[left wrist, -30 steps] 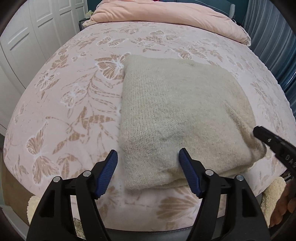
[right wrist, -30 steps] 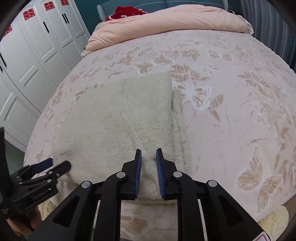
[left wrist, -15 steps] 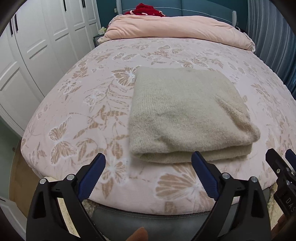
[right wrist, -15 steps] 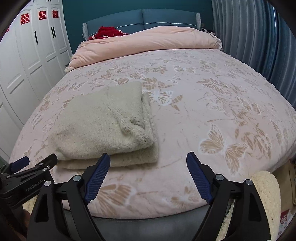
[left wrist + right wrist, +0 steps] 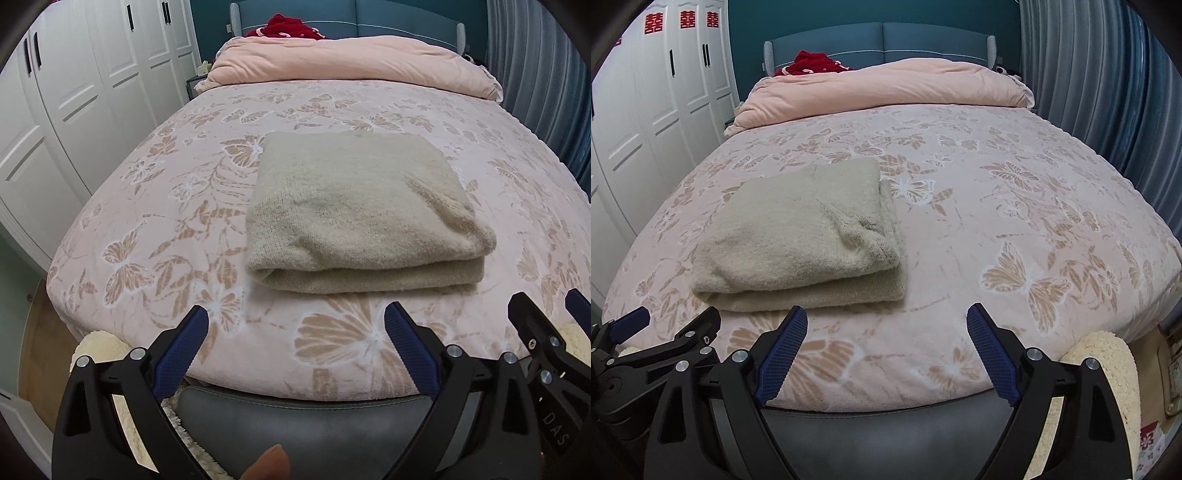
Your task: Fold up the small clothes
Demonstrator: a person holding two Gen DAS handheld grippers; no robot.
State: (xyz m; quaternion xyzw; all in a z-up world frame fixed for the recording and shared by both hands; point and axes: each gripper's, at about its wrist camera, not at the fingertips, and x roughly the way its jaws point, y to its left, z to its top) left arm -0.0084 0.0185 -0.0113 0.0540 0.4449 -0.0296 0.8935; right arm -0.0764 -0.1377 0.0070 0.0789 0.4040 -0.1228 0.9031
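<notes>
Hidden and cut off:
- Of the person, only a fingertip (image 5: pixel 271 461) at the bottom edge of the left wrist view.
- Red cloth (image 5: pixel 288 27) at top centre, mostly behind the rolled pink duvet (image 5: pixel 351 62); hard to say what kind of item.
- Cream fleecy rug (image 5: pixel 1097 354) at lower right of the right wrist view, largely covered by the bed's edge and the tool's frame.
- Inner layers of the folded sweater (image 5: pixel 354 206) out of sight; only the stacked edges facing the camera visible.

Materials and shapes:
- Folded sweater: beige knit, fuzzy, a thick rough rectangle, lying flat on the bedspread (image 5: pixel 147 206) near the lower edge of the bed, centre of the left view, left of centre in the right view.
- Bedspread: plush pink, tan butterfly and leaf print.
- Footboard (image 5: pixel 295 410): dark, smooth, padded.
- White panelled wardrobe (image 5: pixel 74 92) at left; pleated blue-grey curtain (image 5: pixel 1089 92) at right.

Tongs:
- Left gripper (image 5: pixel 295 314): spread wide, ribbed blue pads bare, short of the sweater and touching nothing.
- Right gripper (image 5: pixel 886 314): jaws opening, nothing between them, only bedspread behind.
</notes>
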